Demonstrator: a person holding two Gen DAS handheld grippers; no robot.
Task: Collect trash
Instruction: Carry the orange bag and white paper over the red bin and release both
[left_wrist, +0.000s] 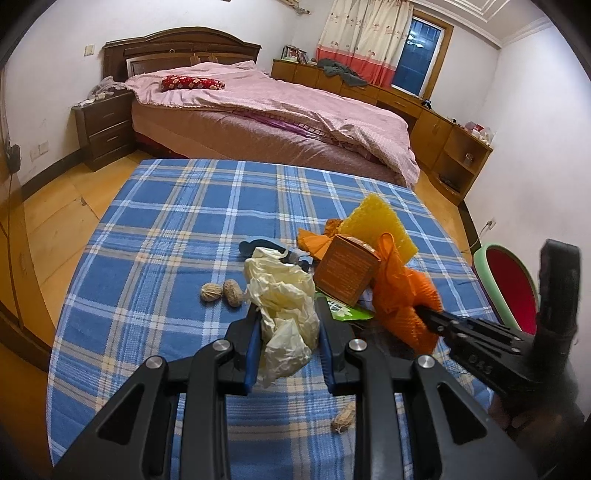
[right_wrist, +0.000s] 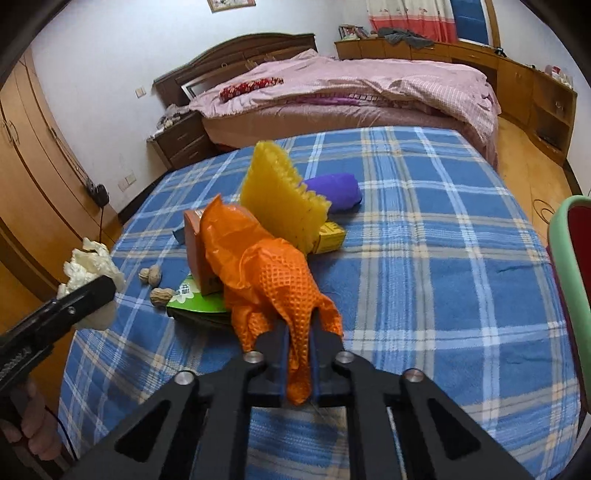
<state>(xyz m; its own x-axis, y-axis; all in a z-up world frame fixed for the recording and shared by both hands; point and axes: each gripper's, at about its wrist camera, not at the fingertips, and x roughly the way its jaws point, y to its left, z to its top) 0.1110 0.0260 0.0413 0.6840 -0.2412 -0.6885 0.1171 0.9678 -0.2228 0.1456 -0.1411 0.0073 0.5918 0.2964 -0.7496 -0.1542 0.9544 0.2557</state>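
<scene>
My left gripper (left_wrist: 286, 314) is shut on a crumpled cream plastic bag (left_wrist: 284, 295), held just above the blue plaid cloth (left_wrist: 177, 229). My right gripper (right_wrist: 299, 332) is shut on an orange textured plastic bag (right_wrist: 273, 269), which trails back over the trash pile. The pile holds an orange carton (left_wrist: 345, 271), a yellow honeycomb sheet (left_wrist: 384, 225), a green leaflet (right_wrist: 199, 304) and a small yellow box (right_wrist: 330, 234). Two walnuts (left_wrist: 221, 291) lie left of the pile, and one more nut (left_wrist: 343, 421) lies under my left gripper.
A purple pouch (right_wrist: 332, 192) lies behind the yellow sheet. A bin with a green rim and red inside (left_wrist: 513, 284) stands off the table's right edge. A bed (left_wrist: 277, 110) and wooden cabinets (left_wrist: 443, 136) are beyond the table. A hand (right_wrist: 33, 424) shows at the lower left.
</scene>
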